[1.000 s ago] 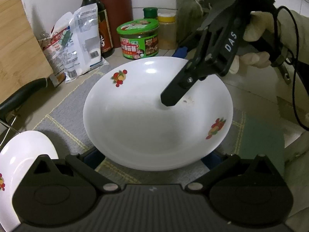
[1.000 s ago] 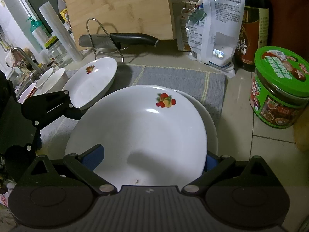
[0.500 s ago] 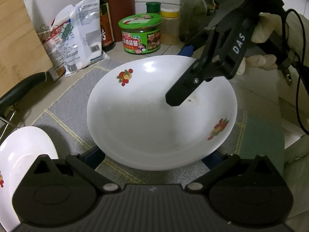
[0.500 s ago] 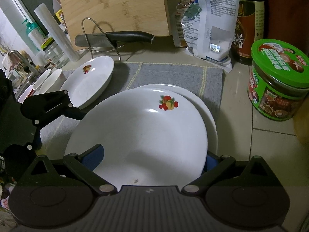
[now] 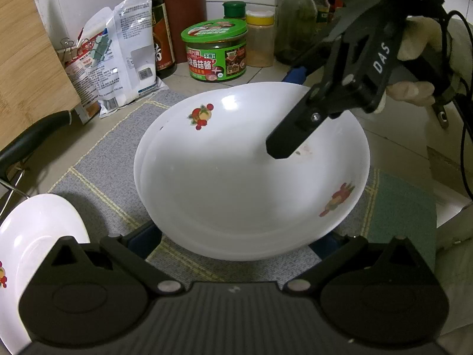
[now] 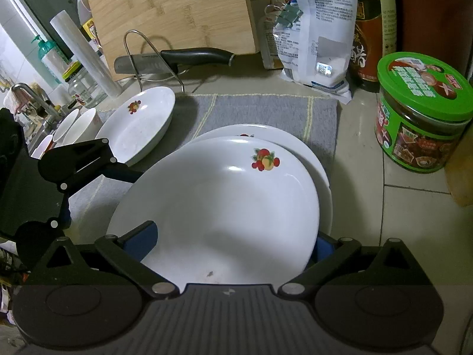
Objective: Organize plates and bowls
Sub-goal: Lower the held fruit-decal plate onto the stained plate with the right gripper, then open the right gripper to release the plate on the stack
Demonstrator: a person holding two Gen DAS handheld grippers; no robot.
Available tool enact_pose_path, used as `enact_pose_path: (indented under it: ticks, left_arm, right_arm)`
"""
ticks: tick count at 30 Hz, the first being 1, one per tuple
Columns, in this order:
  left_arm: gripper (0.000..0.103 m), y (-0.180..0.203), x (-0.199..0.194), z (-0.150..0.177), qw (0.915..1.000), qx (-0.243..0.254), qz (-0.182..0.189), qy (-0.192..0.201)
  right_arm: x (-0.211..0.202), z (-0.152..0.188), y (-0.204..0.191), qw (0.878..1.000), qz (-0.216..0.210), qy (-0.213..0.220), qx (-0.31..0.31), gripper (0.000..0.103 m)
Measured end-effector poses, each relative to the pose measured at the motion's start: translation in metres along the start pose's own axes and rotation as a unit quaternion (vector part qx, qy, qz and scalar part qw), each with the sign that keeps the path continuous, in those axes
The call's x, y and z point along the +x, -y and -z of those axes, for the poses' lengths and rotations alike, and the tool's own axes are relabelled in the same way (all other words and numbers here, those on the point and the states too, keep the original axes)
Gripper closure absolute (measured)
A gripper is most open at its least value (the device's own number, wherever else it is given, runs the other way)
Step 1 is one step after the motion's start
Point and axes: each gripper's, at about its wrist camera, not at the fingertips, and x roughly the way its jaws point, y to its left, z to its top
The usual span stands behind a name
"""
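A white plate with fruit decals (image 5: 236, 177) (image 6: 221, 207) lies almost nested on a second, matching plate (image 6: 298, 148) on the grey mat (image 6: 260, 109). My left gripper (image 5: 233, 239) is spread wide, and the top plate's near rim lies over its blue pads. From the opposite side my right gripper (image 6: 230, 241) is equally wide. One of its fingers (image 5: 289, 145) reaches over the plate's inside and the other sits outside the rim. A third plate (image 6: 139, 124) (image 5: 35, 236) rests at the mat's left end.
White bowls (image 6: 77, 124) stand left of the third plate. Behind the mat are a knife (image 6: 192, 56) on a wire rack, a wooden board (image 6: 171, 9), a clipped bag (image 6: 316, 35), a dark bottle (image 6: 372, 29) and a green-lidded jar (image 6: 422, 112). A hand (image 5: 414, 88) holds the right gripper.
The top plate and both grippers have shifted together across the lower plate, whose rim now shows along a different side. Neither gripper's fingers have changed their spread.
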Motion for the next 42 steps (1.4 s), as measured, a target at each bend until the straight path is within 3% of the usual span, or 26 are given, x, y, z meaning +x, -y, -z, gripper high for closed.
enact_pose_path:
  ticks: [42]
  left_arm:
    - [0.001, 0.012, -0.014, 0.001, 0.999, 0.0, -0.037, 0.026]
  right_arm:
    - [-0.014, 0.009, -0.012, 0.999, 0.034, -0.006, -0.001, 0.0]
